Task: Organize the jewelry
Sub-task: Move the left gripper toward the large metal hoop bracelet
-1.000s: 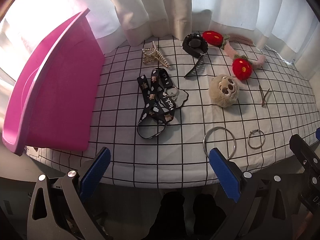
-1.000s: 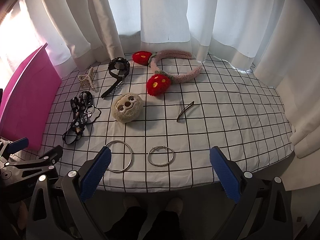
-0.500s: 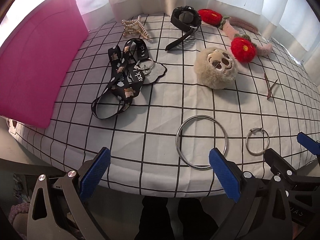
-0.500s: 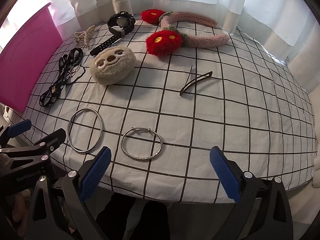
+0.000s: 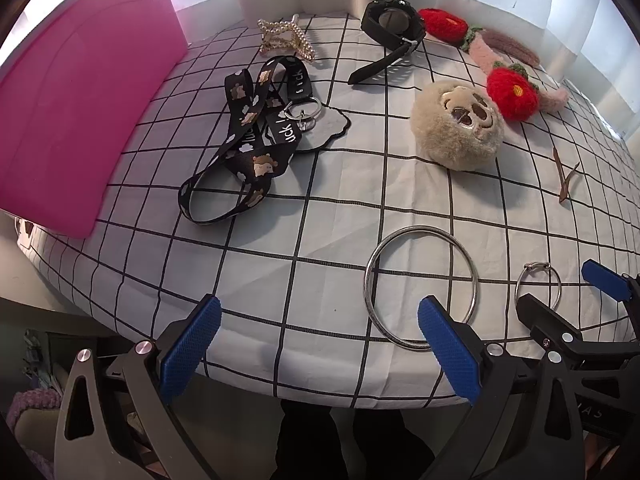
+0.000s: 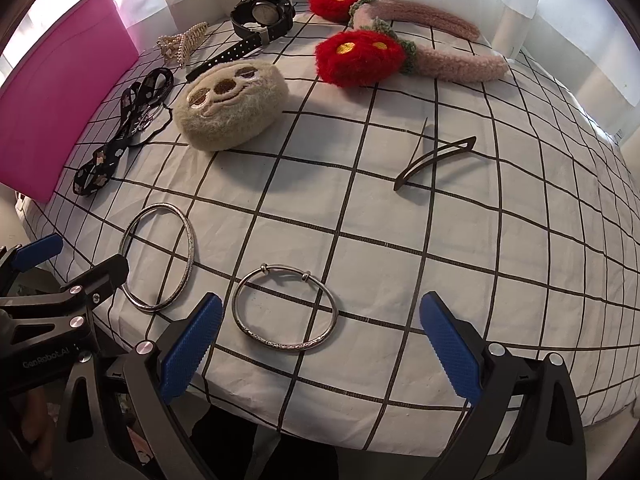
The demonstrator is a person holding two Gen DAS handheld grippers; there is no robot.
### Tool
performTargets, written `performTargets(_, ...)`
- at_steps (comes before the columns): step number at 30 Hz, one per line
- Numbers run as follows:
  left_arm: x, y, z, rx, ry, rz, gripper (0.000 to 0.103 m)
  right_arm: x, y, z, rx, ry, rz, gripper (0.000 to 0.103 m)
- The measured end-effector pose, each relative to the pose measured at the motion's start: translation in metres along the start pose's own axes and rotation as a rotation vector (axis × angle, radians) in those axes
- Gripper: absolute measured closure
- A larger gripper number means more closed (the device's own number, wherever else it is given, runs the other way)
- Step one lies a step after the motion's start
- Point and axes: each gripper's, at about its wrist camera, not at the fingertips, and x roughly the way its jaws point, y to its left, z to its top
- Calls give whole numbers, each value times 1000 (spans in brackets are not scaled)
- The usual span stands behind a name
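Note:
On the checked tablecloth lie a large silver bangle (image 5: 421, 285) (image 6: 159, 257) and a smaller silver bracelet (image 6: 285, 313) (image 5: 538, 285) near the front edge. My left gripper (image 5: 320, 344) is open and empty, its right fingertip just in front of the large bangle. My right gripper (image 6: 320, 340) is open and empty, with the small bracelet lying between its fingers, nearer the left one. Further back lie a black watch (image 5: 390, 34) (image 6: 256, 24), a pearl hair claw (image 5: 285, 38) (image 6: 182, 42), a dark hair clip (image 6: 434, 160) and a black lanyard (image 5: 256, 136).
A pink bin (image 5: 76, 92) (image 6: 52, 92) stands at the table's left edge. A plush sloth face (image 5: 458, 126) (image 6: 228, 104) and a pink headband with red flowers (image 6: 396, 52) lie towards the back. White curtains hang behind. The table edge is right under both grippers.
Both grippers have moved forward and down towards the table's front edge. The bangle and bracelet now sit close to the fingertips. Nothing on the table has moved.

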Motion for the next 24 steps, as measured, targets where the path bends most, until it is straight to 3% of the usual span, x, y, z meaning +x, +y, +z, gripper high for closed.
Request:
performTargets(10, 0, -19, 2, 29, -12, -3, 6, 0, -19, -6, 13, -3, -88, 9)
performTargets(13, -1, -18, 2, 26, -16, 5, 6, -6, -27, -7, 42, -17, -12, 9)
performTargets(16, -4, -10, 3, 10, -26, 9, 6, -8, -19, -6, 11, -22, 14, 9)
performTargets(24, -3, -4, 4, -6, -27, 10, 6, 4, 8, -2, -89, -19, -70, 9)
